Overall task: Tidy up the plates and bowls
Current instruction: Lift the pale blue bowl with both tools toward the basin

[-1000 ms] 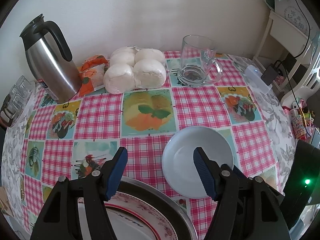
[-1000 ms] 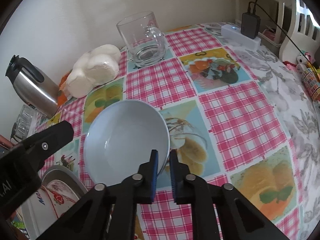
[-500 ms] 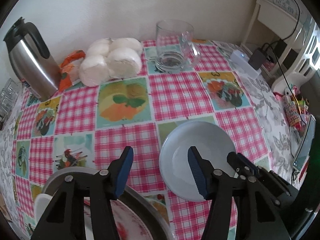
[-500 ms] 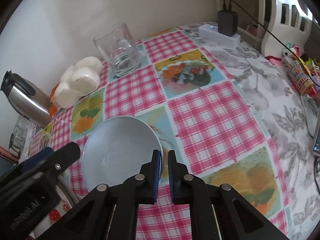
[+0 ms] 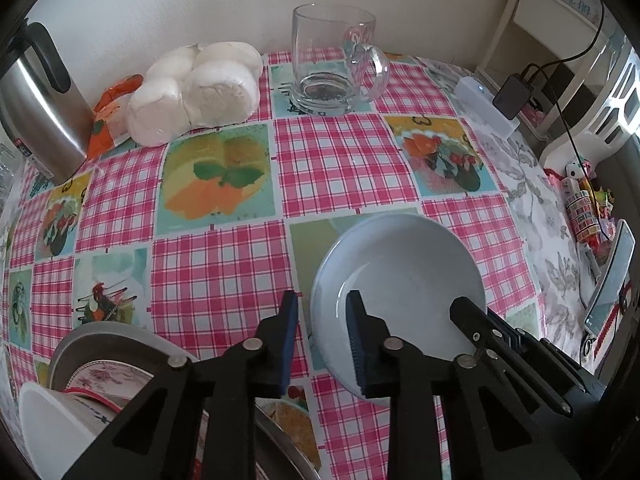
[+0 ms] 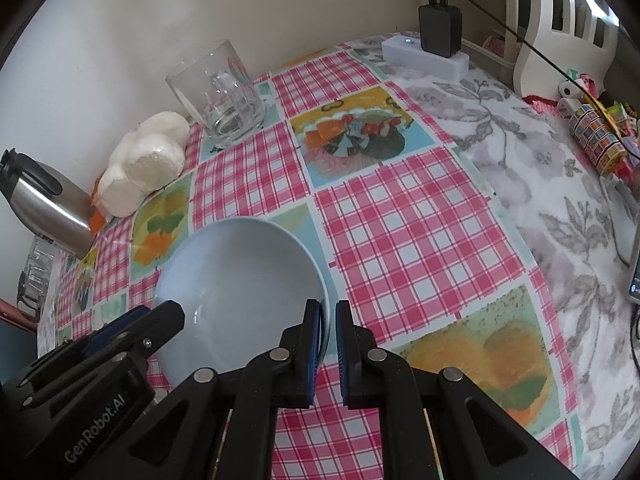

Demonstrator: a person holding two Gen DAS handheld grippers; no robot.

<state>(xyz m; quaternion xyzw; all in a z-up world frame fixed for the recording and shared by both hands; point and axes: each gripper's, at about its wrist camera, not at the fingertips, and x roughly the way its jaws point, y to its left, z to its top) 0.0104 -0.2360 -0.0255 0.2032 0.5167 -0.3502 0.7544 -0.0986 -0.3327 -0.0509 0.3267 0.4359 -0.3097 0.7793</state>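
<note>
A pale blue bowl [image 5: 404, 268] sits on the checked tablecloth. My left gripper [image 5: 322, 320] straddles its left rim, one pad outside and one inside. The jaws are closing, and a sliver of cloth still shows between the outer pad and the rim. My right gripper [image 6: 328, 320] is shut on the bowl [image 6: 240, 280] at its right rim, and it shows in the left wrist view as the right gripper [image 5: 476, 316]. The left gripper [image 6: 152, 320] enters the right wrist view from the lower left. A metal tray [image 5: 100, 332] at the lower left holds a patterned plate [image 5: 100, 372] and a white bowl [image 5: 48, 420].
At the back by the wall stand a glass mug [image 5: 332, 64], a bag of white buns [image 5: 200, 88], an orange packet [image 5: 108, 116] and a steel kettle [image 5: 40, 112]. A white power strip with a charger [image 6: 432, 52] and a phone [image 5: 608, 280] lie on the right.
My left gripper's jaws have narrowed a lot and come down over the bowl's left rim. The right gripper has kept its hold on the bowl, which has shifted a little.
</note>
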